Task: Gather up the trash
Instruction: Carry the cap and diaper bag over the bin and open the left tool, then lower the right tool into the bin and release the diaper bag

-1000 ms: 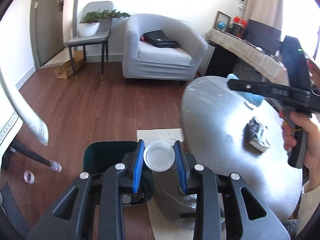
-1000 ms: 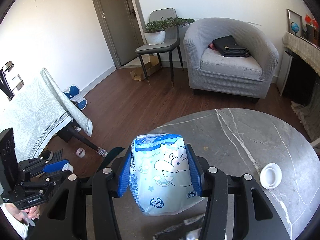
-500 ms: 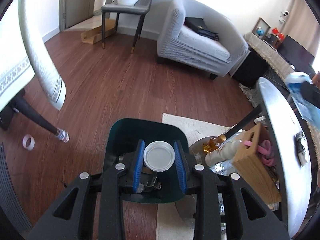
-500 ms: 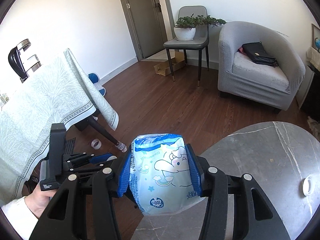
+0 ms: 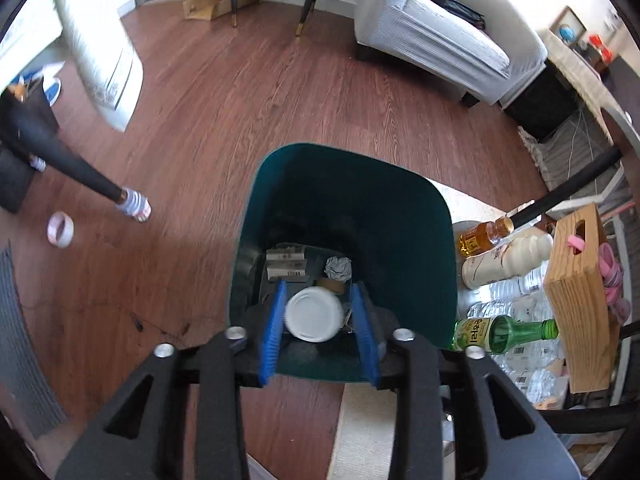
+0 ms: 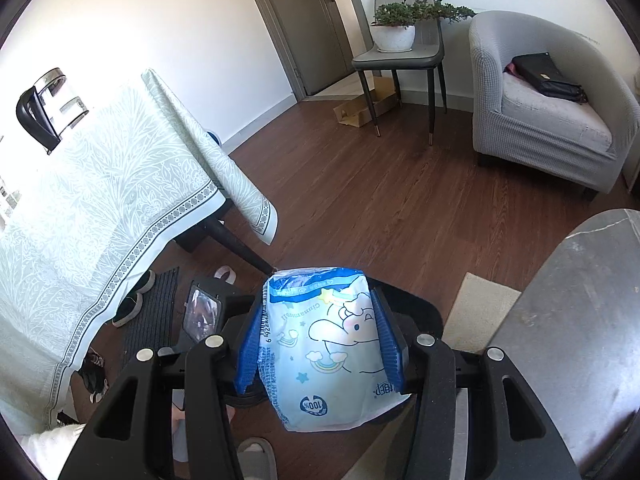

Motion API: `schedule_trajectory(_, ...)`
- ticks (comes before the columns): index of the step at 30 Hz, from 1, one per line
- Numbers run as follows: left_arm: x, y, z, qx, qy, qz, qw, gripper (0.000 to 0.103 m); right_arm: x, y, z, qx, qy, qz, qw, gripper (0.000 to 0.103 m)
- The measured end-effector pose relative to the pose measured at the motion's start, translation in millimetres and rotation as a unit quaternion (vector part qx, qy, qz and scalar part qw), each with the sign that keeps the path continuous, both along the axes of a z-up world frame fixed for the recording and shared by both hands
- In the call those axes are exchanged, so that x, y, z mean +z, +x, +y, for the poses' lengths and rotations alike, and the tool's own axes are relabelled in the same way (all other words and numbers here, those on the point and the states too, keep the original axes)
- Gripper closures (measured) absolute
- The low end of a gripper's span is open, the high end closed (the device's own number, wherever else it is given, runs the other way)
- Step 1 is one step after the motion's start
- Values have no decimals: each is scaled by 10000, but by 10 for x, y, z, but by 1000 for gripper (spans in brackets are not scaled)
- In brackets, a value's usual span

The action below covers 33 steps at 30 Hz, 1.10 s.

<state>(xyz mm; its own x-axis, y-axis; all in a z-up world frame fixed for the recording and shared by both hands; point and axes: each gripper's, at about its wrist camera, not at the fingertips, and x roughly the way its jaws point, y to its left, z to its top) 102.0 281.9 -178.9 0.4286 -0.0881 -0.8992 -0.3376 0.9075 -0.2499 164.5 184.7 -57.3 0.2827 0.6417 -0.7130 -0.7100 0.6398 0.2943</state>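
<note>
Left wrist: white lid (image 5: pixel 314 314) betw. open left gripper (image 5: pixel 318 330) fingers, over bin (image 5: pixel 416 216).

left view down into bin (image 5: pixel 344 208), right view roomward

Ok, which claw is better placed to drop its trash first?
Left. The left claw hangs directly over the open green bin, with the white lid between its jaws, which look parted. The right claw grips the blue packet over bare floor, no bin in its view.
</note>
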Motion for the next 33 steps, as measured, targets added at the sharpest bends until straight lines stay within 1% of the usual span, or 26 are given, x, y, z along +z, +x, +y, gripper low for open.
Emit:
schedule_trajectory(1, -13, -23, 37, 56, -54, -14, 10000, 57, -19, -26, 65, -8, -55, -24, 10000, 52)
schedule_trajectory(3, -4, -83, 132, 169, -109, -66, 9998, 57, -57, -72, 189, -18, -117, -46, 9999, 52)
schedule_trajectory(5, 58, -157, 243, 319, -125, -144, 9993, 54, -94, -78, 262, -3, -171, -51, 9998, 52)
schedule_trajectory(7, 151, -230, 355, 490, -143, -282, 9983, 47, -134, -96, 361, 5, -273, -132, 9995, 52)
schedule_trajectory(8, 215, -280, 426, 568, -135, -364, 9976, 46, -154, -107, 400, -5, -344, -193, 9992, 52)
schedule_trajectory(11, 405, -400, 577, 693, -18, -543, 9961, 46, -226, -138, 515, -49, -610, -377, 9974, 52)
schedule_trajectory(15, 632, -538, 689, 698, 186, -751, 9946, 46, -359, -150, 639, -56, -809, -432, 9958, 52)
schedule_trajectory(17, 718, -567, 686, 641, 265, -816, 9942, 48, -431, -144, 680, -13, -778, -408, 9961, 52)
schedule_trajectory(19, 789, -601, 676, 632, 428, -879, 9932, 52, -518, -128, 739, 0, -851, -379, 9957, 52)
schedule_trajectory(23, 890, -654, 702, 603, 422, -980, 9925, 61, -757, -69, 832, -12, -965, -184, 9952, 52)
schedule_trajectory(28, 1007, -669, 654, 489, 385, -1142, 9915, 74, -1225, 47, 873, -116, -1263, 164, 9918, 52)
schedule_trajectory(31, 1081, -660, 584, 352, 366, -1239, 9910, 79, -1503, 107, 880, -144, -1372, 398, 9896, 52)
schedule_trajectory(33, 1123, -674, 542, 264, 351, -1305, 9905, 80, -1652, 123, 886, -167, -1471, 429, 9880, 52)
